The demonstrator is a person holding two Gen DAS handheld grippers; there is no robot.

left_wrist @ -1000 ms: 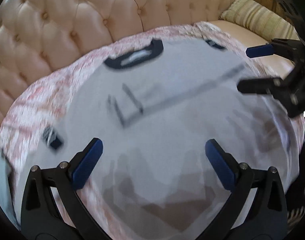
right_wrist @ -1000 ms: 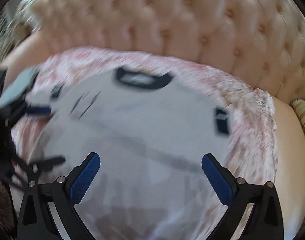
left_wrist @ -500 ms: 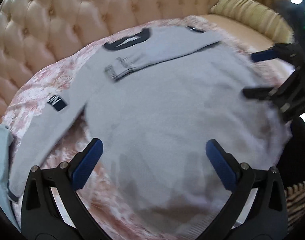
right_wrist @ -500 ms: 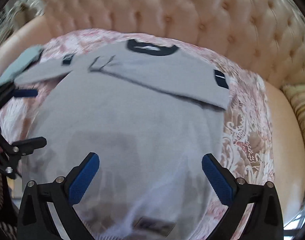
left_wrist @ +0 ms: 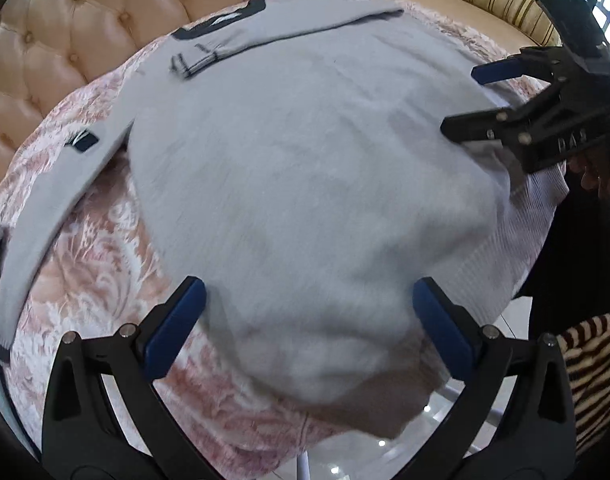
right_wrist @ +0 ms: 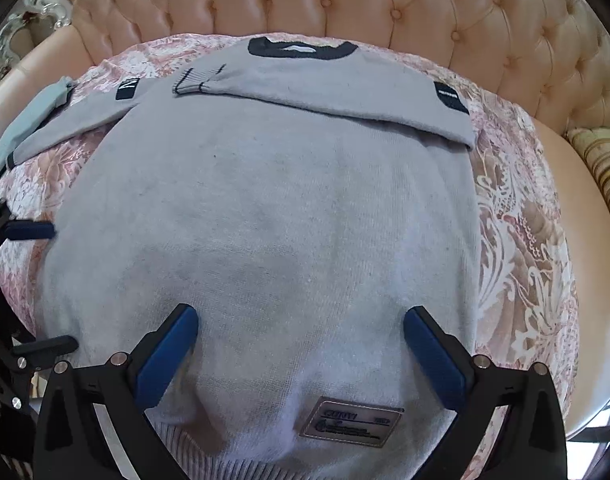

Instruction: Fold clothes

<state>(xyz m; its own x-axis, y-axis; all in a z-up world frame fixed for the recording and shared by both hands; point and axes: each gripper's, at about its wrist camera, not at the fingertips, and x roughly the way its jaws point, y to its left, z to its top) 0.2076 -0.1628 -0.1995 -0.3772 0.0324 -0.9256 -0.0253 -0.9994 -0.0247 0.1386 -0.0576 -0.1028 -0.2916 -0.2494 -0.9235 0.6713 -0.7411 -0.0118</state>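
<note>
Sofa [right_wrist: 385, 4]: tufted peach back, seat draped with pink floral cover [right_wrist: 521, 216].
Right gripper [right_wrist: 301, 344]: blue pads spread wide, empty, over sweater's ribbed hem near cover's front edge.
Left gripper [left_wrist: 305, 320]: spread wide, empty, over hem's other corner.
Sweater [right_wrist: 265, 208]: grey, flat on cover, collar toward sofa back; one sleeve folded across chest.
Patch [right_wrist: 351, 420]: at hem, between right pads.

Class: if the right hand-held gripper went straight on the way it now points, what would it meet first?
Most likely the grey sweater's body, spread on the sofa; the open right hand-held gripper points at it, though depth is unclear.
</note>
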